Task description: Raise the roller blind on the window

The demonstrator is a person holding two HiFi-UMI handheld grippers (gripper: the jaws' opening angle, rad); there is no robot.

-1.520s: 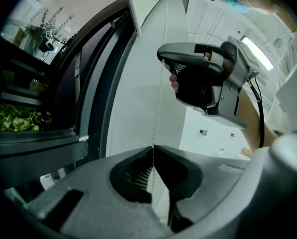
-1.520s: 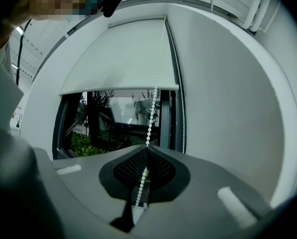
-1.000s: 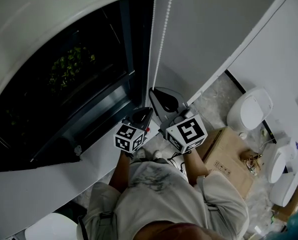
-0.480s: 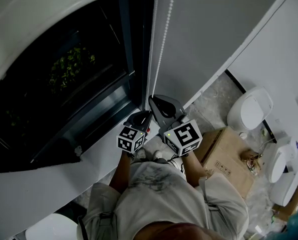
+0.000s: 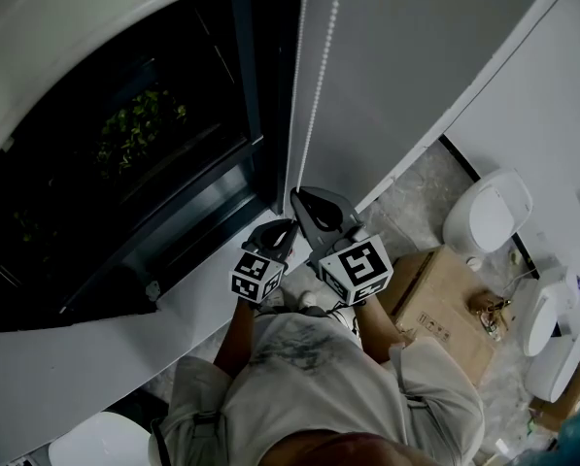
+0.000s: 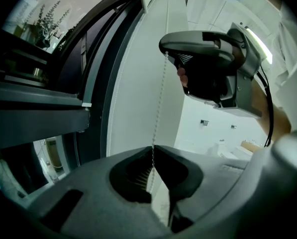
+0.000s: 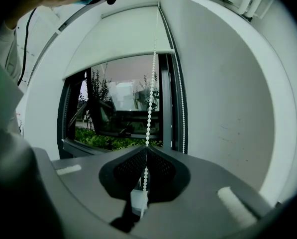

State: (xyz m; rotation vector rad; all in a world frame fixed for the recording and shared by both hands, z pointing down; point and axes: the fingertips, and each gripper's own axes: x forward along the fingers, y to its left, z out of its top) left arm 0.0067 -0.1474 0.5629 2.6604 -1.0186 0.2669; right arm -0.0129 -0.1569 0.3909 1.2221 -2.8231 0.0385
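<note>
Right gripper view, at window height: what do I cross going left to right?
White wall → window's left frame → greenery outside → bead chain strand → window's right frame → second chain strand → bare wall.

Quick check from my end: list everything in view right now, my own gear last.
roller blind: one, white, across the window's top
window: one, dark frame, left of the wall
bead chain: two strands, white, at the window's right edge
window sill: one, white, below the window
greenery: green, outside the glass
cardboard box: one, brown, on the floor at right
toilets: three, white, on the floor at right
left gripper: grey, jaws shut on the bead chain
right gripper: grey, jaws shut on the bead chain, above the left gripper
</note>
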